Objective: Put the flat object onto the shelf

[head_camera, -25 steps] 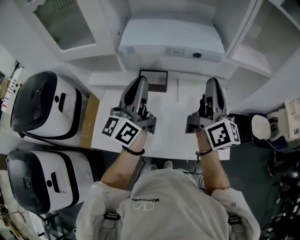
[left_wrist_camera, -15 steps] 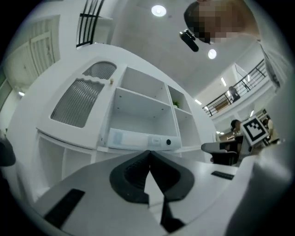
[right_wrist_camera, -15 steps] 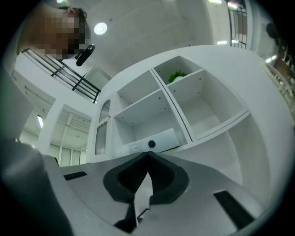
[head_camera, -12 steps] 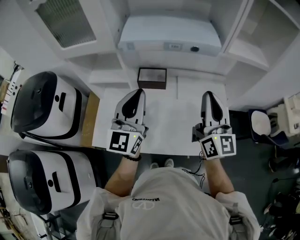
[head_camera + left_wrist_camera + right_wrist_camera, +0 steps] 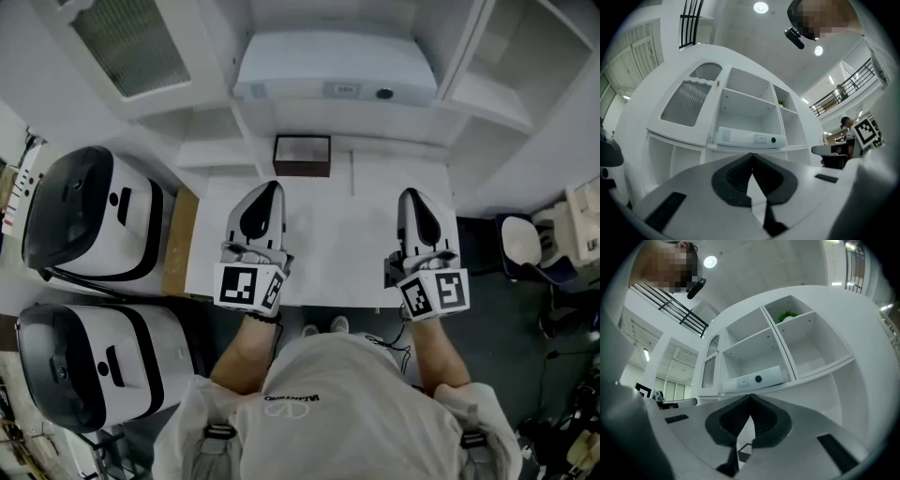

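Observation:
The flat object, a white slab [image 5: 335,67] with a small label and a round black knob on its front edge, lies on the lowest open board of the white shelf unit [image 5: 487,103], straight ahead of me. It also shows as the slab [image 5: 750,137] in the left gripper view and the slab [image 5: 752,378] in the right gripper view. My left gripper [image 5: 266,189] and right gripper [image 5: 412,197] hover side by side over the white table [image 5: 337,253], well short of the shelf. Both are shut with nothing between the pads.
A small dark brown box [image 5: 302,155] sits at the table's far edge below the shelf. Two white-and-black domed appliances [image 5: 89,211] [image 5: 84,361] stand to the left. A chair [image 5: 520,248] stands at the right. More shelf compartments [image 5: 811,341] open above and to the right.
Both grippers have drawn back from the shelf toward my body and rolled level. The dark box, half covered by the left gripper before, now shows in full.

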A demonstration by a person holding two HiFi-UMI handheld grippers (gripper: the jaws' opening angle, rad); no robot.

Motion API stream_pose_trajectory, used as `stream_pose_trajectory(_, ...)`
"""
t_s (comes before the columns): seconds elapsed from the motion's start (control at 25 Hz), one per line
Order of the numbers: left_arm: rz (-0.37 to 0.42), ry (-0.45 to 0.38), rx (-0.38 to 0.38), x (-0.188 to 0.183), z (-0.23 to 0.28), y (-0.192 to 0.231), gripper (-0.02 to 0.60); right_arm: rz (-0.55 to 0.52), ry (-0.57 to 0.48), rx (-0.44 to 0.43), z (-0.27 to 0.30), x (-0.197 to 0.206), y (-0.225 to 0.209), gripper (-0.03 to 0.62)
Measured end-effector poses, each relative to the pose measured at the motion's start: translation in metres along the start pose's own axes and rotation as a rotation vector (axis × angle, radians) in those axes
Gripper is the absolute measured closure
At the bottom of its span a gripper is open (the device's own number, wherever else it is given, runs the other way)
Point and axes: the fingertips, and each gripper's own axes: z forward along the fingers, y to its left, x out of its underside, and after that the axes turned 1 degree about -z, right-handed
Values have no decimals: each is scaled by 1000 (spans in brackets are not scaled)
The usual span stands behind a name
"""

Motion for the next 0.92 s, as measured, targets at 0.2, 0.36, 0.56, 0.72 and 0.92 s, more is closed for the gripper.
stream_pose_trajectory(0.2, -17, 2, -9, 2, -1, 0, 577, 5, 6, 5, -1, 1, -1, 585)
stream_pose_trajectory(0.36, -32, 3, -17, 4, -2, 1, 577, 0, 7, 5, -3, 1, -1, 585)
stream_pose_trajectory(0.56, -43, 6, -23, 5, -3, 0, 577, 0, 6, 3, -3, 1, 0, 585)
stream_pose_trajectory(0.72, -45, 7, -22, 4, -3, 0, 577, 1, 5, 2, -2, 0, 1, 585)
stream_pose_trajectory(0.92, -51, -6, -24, 1, -3, -1, 577, -3, 9, 9, -2, 2, 1, 585)
